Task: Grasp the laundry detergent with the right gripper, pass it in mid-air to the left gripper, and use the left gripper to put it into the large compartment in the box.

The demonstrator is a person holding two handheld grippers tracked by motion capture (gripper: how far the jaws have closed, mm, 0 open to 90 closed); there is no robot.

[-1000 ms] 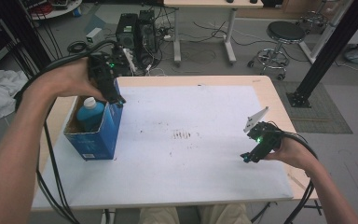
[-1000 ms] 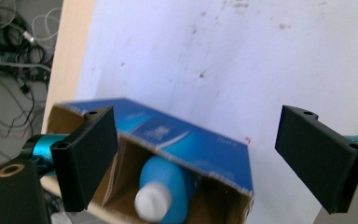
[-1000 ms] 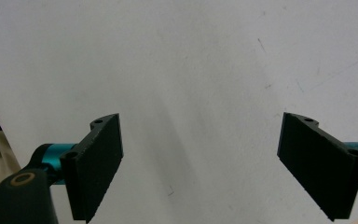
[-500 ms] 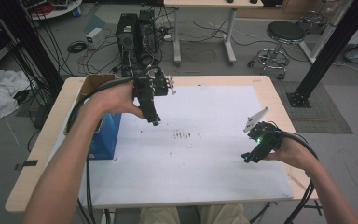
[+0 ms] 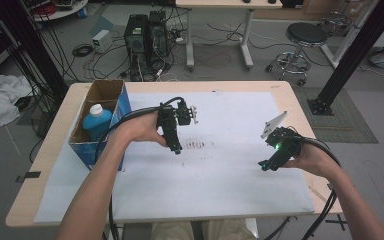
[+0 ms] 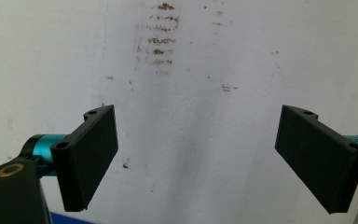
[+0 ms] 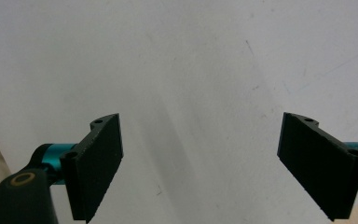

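Observation:
A blue bottle [image 5: 97, 122] with a white cap stands inside a blue cardboard box [image 5: 122, 106] at the table's left. My left gripper [image 5: 177, 148] hovers over the middle of the white sheet [image 5: 230, 180], to the right of the box; in the left gripper view [image 6: 196, 163] its jaws stand wide apart with nothing between them. My right gripper [image 5: 264, 165] rests low near the sheet's right edge, and the right gripper view [image 7: 199, 165] shows it open and empty over plain white paper.
Brown smudge marks [image 5: 196, 145] stain the sheet just right of the left gripper, also seen as smudges [image 6: 161, 39] ahead of its jaws. Bare wooden table [image 5: 300, 107] borders the sheet. Computer towers [image 5: 145, 35] and a stool [image 5: 306, 36] stand on the floor beyond.
My left gripper has swung from above the box rightward and down to the middle of the sheet, leaving the bottle in the box. The right gripper has stayed put.

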